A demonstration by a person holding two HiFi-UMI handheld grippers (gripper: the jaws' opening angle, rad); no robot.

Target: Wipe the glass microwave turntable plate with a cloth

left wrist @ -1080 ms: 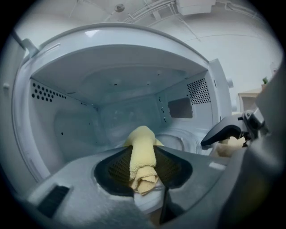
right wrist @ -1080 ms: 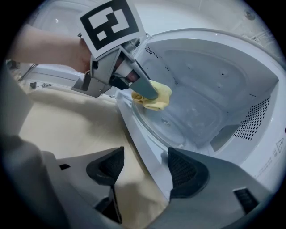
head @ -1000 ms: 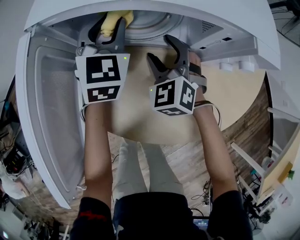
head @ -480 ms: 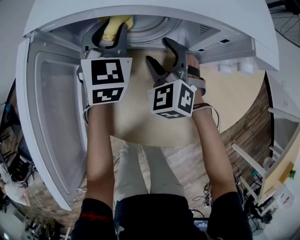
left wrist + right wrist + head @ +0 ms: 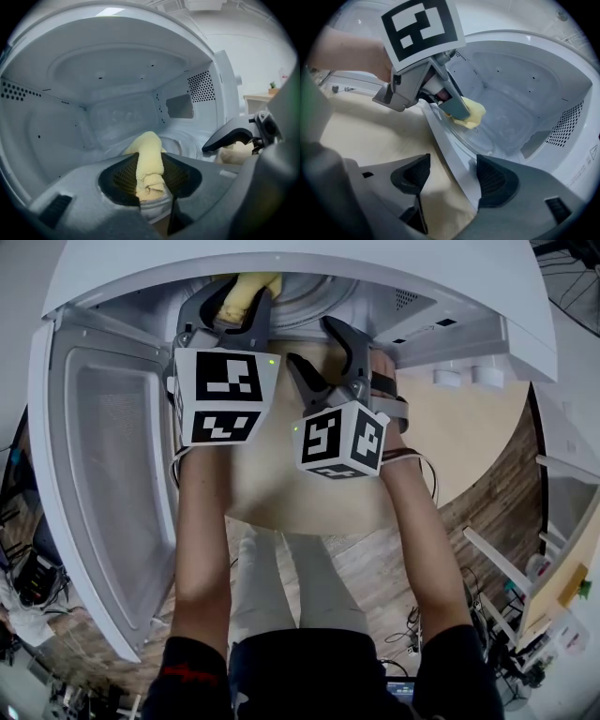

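Observation:
The glass turntable plate (image 5: 490, 136) lies on the floor of the open microwave, and part of its rim (image 5: 309, 294) shows in the head view. My left gripper (image 5: 234, 298) reaches into the cavity, shut on a rolled yellow cloth (image 5: 149, 168). The cloth's far end (image 5: 472, 112) rests on the near left part of the plate. My right gripper (image 5: 451, 177) is open and empty. It hovers over the cavity's front sill, just right of the left gripper (image 5: 440, 101), and one of its fingers (image 5: 229, 135) shows in the left gripper view.
The microwave door (image 5: 103, 456) hangs wide open on the left. The cavity's walls (image 5: 42, 131) and ceiling (image 5: 117, 61) close round the left gripper. A beige tabletop (image 5: 281, 474) lies under both forearms, with white pots (image 5: 469, 376) at the right.
My left gripper has shifted a little to the right and deeper into the cavity, carrying the cloth across the plate. The right gripper has barely moved.

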